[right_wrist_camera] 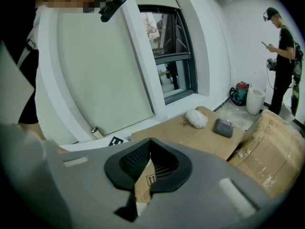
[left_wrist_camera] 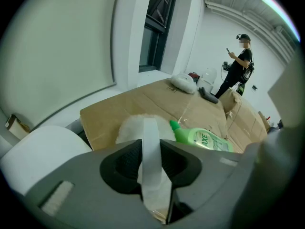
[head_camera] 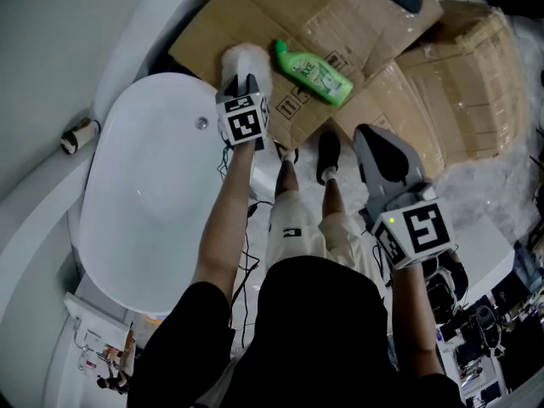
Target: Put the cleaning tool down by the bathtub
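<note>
The cleaning tool point(head_camera: 246, 60) is a fluffy white pad with a flat white strap. My left gripper point(head_camera: 242, 82) is shut on that strap and holds the pad over the cardboard edge, just past the far end of the white bathtub point(head_camera: 153, 185). In the left gripper view the strap point(left_wrist_camera: 150, 142) runs up between the pressed jaws of the left gripper point(left_wrist_camera: 151, 151), and the fluffy pad point(left_wrist_camera: 133, 127) shows beyond them. My right gripper point(head_camera: 380, 138) hangs to the right over the floor; its jaws point(right_wrist_camera: 148, 142) meet at the tips with nothing held.
A green detergent bottle point(head_camera: 313, 72) lies on flattened cardboard point(head_camera: 255, 15) beside the tool. A paper roll point(head_camera: 78, 134) sits on the ledge left of the tub. Another white pad point(right_wrist_camera: 197, 118) and a dark object point(right_wrist_camera: 223, 127) lie farther off. A person point(left_wrist_camera: 238, 63) stands at the back.
</note>
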Demonstrator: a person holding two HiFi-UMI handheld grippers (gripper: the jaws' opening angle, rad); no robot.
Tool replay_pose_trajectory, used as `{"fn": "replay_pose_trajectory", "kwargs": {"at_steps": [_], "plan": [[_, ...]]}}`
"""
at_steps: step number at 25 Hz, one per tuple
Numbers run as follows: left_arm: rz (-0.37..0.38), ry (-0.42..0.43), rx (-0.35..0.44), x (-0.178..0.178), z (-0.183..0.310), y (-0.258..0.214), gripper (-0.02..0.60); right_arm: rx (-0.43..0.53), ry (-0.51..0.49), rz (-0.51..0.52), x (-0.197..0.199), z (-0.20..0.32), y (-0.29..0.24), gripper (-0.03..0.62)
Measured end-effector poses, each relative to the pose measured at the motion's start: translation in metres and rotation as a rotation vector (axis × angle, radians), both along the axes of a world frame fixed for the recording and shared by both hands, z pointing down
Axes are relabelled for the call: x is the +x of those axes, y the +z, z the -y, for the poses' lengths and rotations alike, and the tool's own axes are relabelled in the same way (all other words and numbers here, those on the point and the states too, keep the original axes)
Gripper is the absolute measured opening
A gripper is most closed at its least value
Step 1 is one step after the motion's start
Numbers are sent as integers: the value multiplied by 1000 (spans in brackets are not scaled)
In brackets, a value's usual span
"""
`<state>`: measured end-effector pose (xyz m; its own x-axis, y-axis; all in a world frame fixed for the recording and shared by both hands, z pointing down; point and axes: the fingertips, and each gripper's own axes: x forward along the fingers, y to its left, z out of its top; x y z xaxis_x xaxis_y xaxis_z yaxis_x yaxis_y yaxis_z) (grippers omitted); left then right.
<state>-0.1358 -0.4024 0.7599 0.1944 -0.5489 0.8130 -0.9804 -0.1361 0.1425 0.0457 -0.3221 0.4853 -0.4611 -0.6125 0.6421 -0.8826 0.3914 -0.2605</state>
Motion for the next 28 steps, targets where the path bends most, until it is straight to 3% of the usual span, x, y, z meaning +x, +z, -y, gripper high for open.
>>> {"fn": "replay_pose_trajectory", "kwargs": {"at_steps": [3, 11, 18, 28], "plan": [[-2, 16, -4, 4, -1, 1, 141, -1, 4, 0, 0, -1, 1, 8], [0, 67, -1, 10, -1, -1, 184, 0, 7, 7, -3, 1, 0, 8], [21, 135, -10, 15, -6, -2, 198, 1, 19, 15, -10, 2, 0, 8], [6, 165, 10, 10, -20, -17, 204, 8, -4, 29, -29, -6, -3, 8]]}}
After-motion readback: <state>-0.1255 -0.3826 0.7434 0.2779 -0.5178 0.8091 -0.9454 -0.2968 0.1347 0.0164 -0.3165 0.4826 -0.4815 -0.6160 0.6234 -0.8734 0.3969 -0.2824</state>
